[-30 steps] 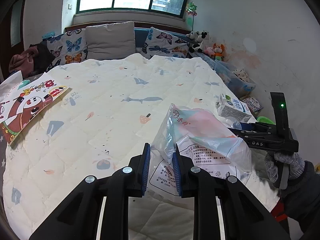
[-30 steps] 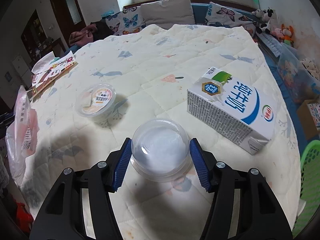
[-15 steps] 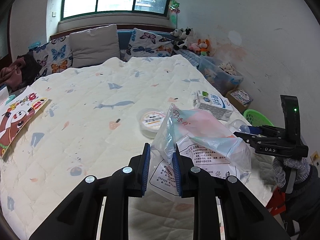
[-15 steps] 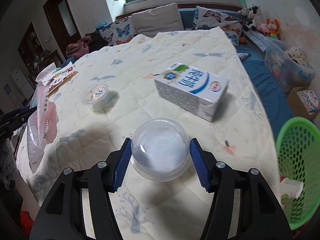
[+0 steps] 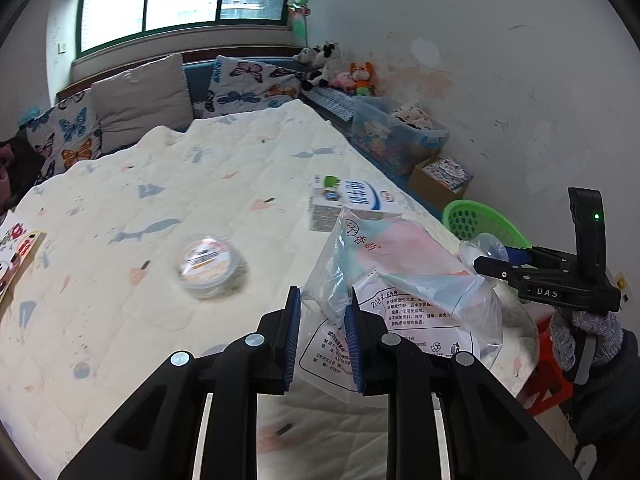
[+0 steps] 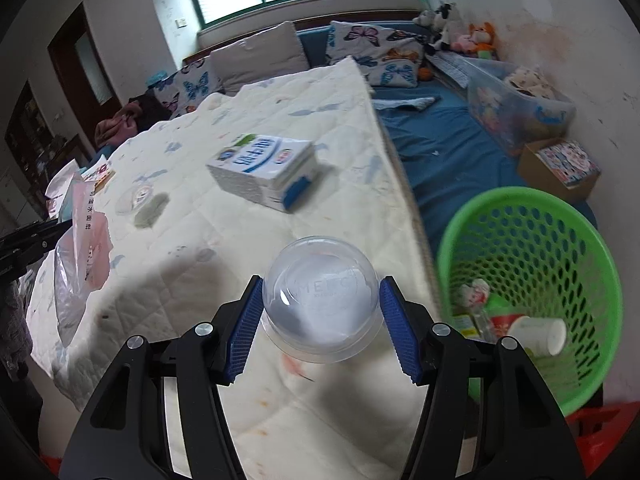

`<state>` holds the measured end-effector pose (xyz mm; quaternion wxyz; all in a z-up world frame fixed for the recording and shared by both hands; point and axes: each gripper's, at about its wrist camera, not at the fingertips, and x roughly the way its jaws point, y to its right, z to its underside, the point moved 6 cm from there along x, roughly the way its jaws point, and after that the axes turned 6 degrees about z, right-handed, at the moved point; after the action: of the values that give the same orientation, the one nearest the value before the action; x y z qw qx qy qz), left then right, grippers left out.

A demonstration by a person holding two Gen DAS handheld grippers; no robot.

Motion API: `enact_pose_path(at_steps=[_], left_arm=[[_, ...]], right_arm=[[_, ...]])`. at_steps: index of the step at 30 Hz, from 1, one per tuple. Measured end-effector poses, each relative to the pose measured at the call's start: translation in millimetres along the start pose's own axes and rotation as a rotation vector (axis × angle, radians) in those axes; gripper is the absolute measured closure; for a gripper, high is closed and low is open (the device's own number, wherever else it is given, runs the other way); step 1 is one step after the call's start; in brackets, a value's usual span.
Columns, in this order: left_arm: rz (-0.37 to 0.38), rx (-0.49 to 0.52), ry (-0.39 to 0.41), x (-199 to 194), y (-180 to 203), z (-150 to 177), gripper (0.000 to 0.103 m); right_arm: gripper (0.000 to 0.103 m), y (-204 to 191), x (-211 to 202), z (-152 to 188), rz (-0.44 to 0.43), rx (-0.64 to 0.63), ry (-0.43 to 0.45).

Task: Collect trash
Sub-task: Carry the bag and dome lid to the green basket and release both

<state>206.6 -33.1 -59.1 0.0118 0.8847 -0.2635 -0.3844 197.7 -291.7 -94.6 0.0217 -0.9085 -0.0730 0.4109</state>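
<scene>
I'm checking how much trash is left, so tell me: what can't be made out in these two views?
- Green basket, left wrist view: its inside is hidden by the plastic bag in the left claw.
- Basket contents, right wrist view: paper cup is clear; the wrappers beside it are blurred.
- Round lidded tub: label smeared in both views.
- Milk carton: motion-blurred, its near end cut off by the bag in the left view.
- Clear dome lid in the right claw: embossed lettering too faint.
</scene>
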Motion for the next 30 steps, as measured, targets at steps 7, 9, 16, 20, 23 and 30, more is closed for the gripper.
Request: enact_pose_path(at_steps=[7, 9, 16, 20, 23, 30], left_arm=[[0.043, 0.042, -0.024, 23, 33, -12, 0.082], [0.055, 0.055, -0.031, 30, 45, -16, 0.082], [0.081, 0.100, -0.060, 55, 78, -27, 0.082], [0.086, 0.120, -0.075, 68, 92, -34, 0.082], [0.090, 0.132, -0.084, 76, 103, -40, 0.082], [0.101, 0.160, -0.099, 92, 128, -53, 0.082]], right_arm=[[0.043, 56, -14, 11, 0.065, 0.074, 0.005], [0.043, 76, -17, 14, 0.089, 0.101, 0.003], [0.043, 140, -24, 26, 0.176, 0.176, -0.005], [0.043, 166, -26, 33, 0.198, 0.227, -0.013], [0.043, 183, -24, 39, 0.205, 0.264, -0.016], [0.043, 205, -18, 51, 0.216, 0.314, -0.036]])
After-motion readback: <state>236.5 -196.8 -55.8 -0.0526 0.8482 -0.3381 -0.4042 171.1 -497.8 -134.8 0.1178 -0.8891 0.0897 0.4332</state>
